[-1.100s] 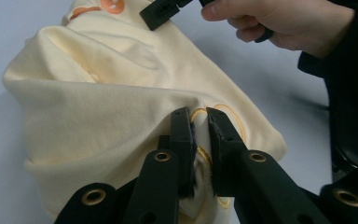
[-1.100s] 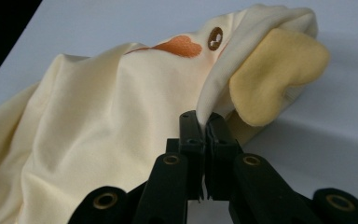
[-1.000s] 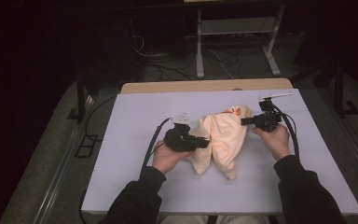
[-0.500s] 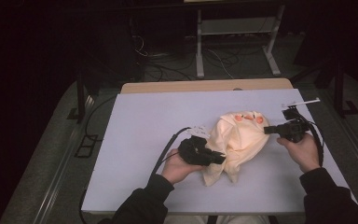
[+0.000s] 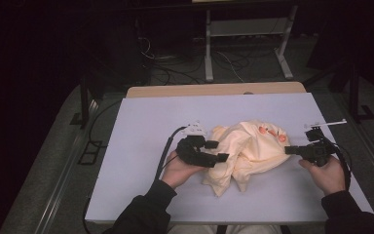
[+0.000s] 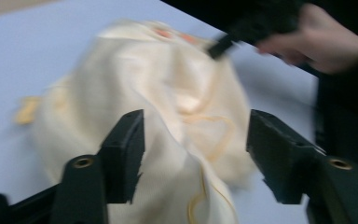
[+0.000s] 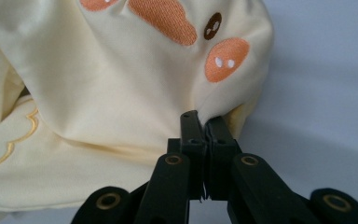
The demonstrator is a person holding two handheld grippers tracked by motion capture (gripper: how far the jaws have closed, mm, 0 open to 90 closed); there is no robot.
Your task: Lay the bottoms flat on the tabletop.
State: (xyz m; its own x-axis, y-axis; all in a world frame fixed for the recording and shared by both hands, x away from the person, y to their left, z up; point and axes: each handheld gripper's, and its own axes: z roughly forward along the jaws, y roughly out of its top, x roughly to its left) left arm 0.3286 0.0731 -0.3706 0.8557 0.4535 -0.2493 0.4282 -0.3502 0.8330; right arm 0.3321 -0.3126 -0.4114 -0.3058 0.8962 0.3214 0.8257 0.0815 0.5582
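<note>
A crumpled cream garment (image 5: 251, 146) with orange embroidery lies on the pale table (image 5: 151, 117), right of centre. My left gripper (image 5: 217, 151) sits at its left edge. Its jaws have just been opening and now stand apart. In the left gripper view (image 6: 200, 154) the cloth (image 6: 168, 93) lies between and beyond the jaws, and the pads do not press on it. My right gripper (image 5: 288, 150) is shut on the garment's right edge. The right gripper view shows its closed tips (image 7: 203, 123) pinching a fold of cloth (image 7: 121, 84) just below an orange patch (image 7: 226, 58).
A wooden strip (image 5: 214, 90) runs along the table's far edge. Behind it stand a metal frame (image 5: 243, 48) and loose cables on a dark floor. Bare table surface lies to the left and at the front.
The right gripper has moved right with the garment's edge, stretching the cloth that way. The left gripper's jaws have opened and let go of the cloth.
</note>
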